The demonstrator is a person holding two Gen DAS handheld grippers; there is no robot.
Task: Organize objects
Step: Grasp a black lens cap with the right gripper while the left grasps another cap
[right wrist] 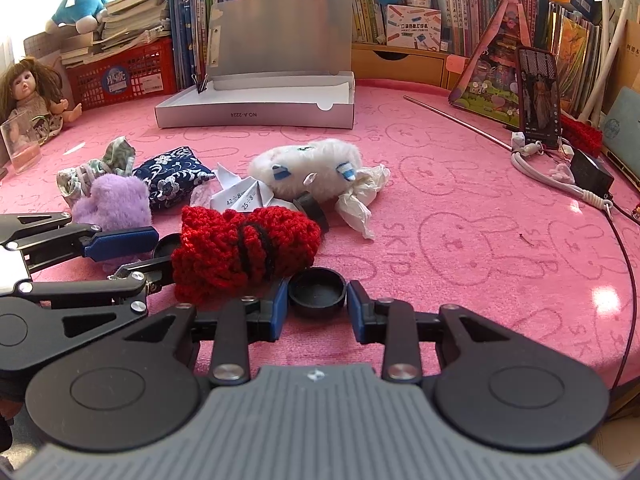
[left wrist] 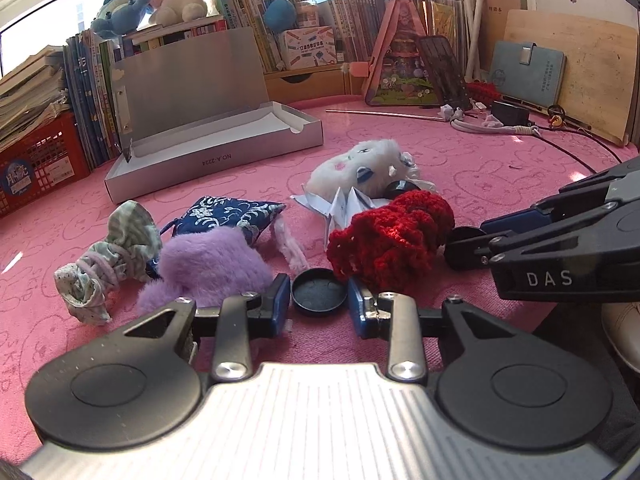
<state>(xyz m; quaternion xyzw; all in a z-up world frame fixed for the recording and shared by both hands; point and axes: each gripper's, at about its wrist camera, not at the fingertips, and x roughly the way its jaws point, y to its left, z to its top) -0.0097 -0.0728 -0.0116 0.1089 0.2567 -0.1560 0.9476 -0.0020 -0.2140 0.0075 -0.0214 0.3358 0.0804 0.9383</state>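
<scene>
Pink cloth covers the counter [right wrist: 460, 216], and your widest free stretch lies to the right of the pile, bare up to the white cord [right wrist: 560, 184] and the thin black cable [right wrist: 624, 240] near the far right edge.

Your left claw [left wrist: 319, 294] is closed on the left black cap [left wrist: 319, 290], a blue pad against each side of its rim. The purple plush [left wrist: 212, 264] crowds that claw's left finger, and the red crochet piece [left wrist: 388, 240] sits just beyond its right one.

Your right claw [right wrist: 317, 296] grips the right black cap [right wrist: 317, 288] the same way. The red crochet piece presses up to its left finger, while nothing lies to its right.

Both claws sit close together on the near side of the pile. Behind the pile, a clear strip of cloth separates it from the open grey box [right wrist: 256, 114], whose lid stands upright against the books [right wrist: 360, 8].
</scene>
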